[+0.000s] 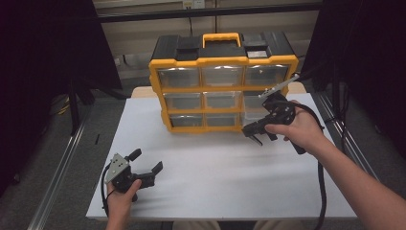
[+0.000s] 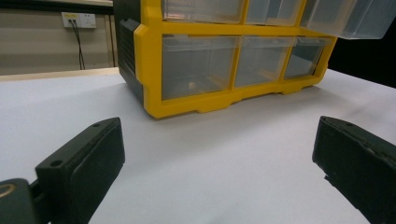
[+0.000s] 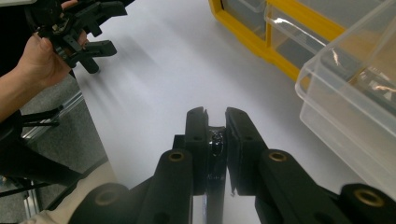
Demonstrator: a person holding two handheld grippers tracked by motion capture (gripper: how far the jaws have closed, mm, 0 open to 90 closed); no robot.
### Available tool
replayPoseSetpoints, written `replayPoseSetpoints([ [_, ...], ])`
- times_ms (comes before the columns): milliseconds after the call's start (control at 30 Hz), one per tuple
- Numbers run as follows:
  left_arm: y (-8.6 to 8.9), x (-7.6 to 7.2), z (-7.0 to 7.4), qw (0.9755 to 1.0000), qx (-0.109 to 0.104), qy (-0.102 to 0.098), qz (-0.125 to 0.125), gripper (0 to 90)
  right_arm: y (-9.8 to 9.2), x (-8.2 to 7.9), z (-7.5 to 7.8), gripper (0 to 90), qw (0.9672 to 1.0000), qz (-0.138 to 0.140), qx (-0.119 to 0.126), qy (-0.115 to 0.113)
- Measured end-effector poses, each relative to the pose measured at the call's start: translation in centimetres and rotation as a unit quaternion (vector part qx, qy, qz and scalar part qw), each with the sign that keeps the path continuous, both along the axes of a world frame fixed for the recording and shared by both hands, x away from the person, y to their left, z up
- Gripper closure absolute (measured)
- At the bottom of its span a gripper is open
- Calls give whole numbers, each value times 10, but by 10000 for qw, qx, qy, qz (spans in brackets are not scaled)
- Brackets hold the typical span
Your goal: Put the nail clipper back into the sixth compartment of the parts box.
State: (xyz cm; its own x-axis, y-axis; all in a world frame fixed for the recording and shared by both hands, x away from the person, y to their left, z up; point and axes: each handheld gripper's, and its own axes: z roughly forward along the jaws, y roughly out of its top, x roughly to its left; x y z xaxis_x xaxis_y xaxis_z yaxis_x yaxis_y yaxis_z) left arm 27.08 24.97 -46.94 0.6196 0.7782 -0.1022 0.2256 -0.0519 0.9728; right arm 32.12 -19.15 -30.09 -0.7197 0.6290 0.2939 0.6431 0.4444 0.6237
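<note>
Gripping a small dark part [image 3: 216, 143], right gripper [image 3: 216, 116] hangs beside the pulled-out drawer [image 3: 355, 107].

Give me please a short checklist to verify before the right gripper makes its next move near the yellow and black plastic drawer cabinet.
1. Right gripper closed on a small dark glossy piece: ok; what the piece is, cannot tell.
2. Clear plastic drawer of the yellow and black plastic drawer cabinet pulled out: ok.
3. Room inside that drawer: cannot tell.
4. Right gripper over the drawer's opening: not ok; it is beside it, over the white table top.
5. Left gripper open, holding nothing, apart from the cabinet: ok.
</note>
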Motion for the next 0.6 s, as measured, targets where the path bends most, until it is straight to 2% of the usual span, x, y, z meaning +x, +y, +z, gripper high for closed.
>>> replayPoseSetpoints([
  [267,-1,0,0,10000,12,-4,-23,24,-5,3,8,799,10000,-36,10,50],
  [600,-1,0,0,10000,9,2,-16,24,-13,4,17,799,9999,-119,29,-8],
])
